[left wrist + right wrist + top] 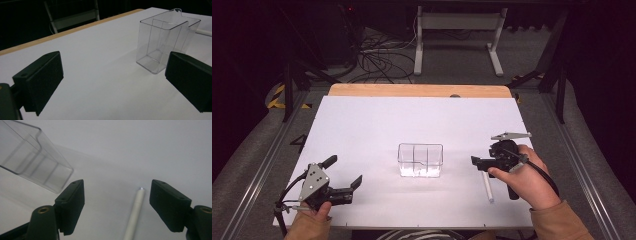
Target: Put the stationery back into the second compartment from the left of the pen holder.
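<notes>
Right gripper (pixel 117 205): nearest the person on the right side, jaws spread wide and holding nothing; in its own view they straddle the white pen (pixel 133 216) without touching it.
White pen: lies flat on the white table (pixel 377 125), just beside the right hand (pixel 524 182), running roughly toward and away from the person; its tip points up between the jaws in the right gripper view.
Left gripper (pixel 343 175): low at the near left corner, jaws apart and empty, well apart from the pen and aimed toward the container.
Clear container (pixel 420 160): stands upright mid-table between the two grippers, a see-through box with inner dividers; its compartments look empty, though the clear walls make that hard to be sure of.
Step in hand: seemingly the approach to pick up the pen, with the grasp not yet made.
Next move: likely needs the right gripper lowered so both pads reach the barrel, then closed squarely across it; a thin round pen could roll away if only one pad meets it first.
Far edge: a wooden strip (pixel 417 90) borders the table.
</notes>
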